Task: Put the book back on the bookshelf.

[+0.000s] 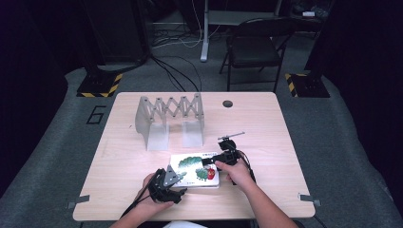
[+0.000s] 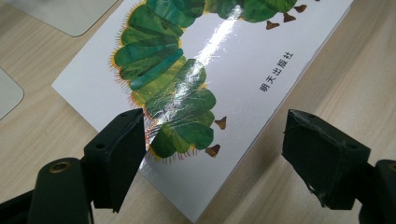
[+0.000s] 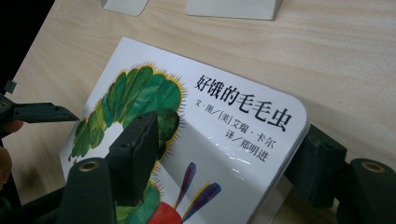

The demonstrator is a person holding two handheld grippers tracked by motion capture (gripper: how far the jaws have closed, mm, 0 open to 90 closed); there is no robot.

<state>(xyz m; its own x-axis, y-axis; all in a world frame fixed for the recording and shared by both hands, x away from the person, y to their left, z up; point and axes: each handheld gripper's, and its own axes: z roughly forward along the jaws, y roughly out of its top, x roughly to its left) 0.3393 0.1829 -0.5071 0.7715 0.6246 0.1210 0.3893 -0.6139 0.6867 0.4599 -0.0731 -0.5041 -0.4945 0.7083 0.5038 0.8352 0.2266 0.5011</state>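
Observation:
A white board book [image 1: 192,166] with a green caterpillar on its cover lies near the table's front edge. My left gripper [image 1: 180,183] is at its front left corner. In the left gripper view the book [image 2: 233,70] pokes between the open jaws of that gripper [image 2: 215,123]. One pad hangs over the cover's edge and the other stands off over bare wood. My right gripper [image 1: 209,162] comes in from the right. In its own view the gripper [image 3: 233,130] is shut on the book [image 3: 224,154], one pad on the cover and one behind the rounded corner.
A grey folding rack [image 1: 168,116] stands behind the book, with its feet at the top of the right gripper view [image 3: 233,7]. The table [image 1: 266,142] has a dark round hole [image 1: 227,103] at the back. A folding chair [image 1: 256,45] stands beyond the table.

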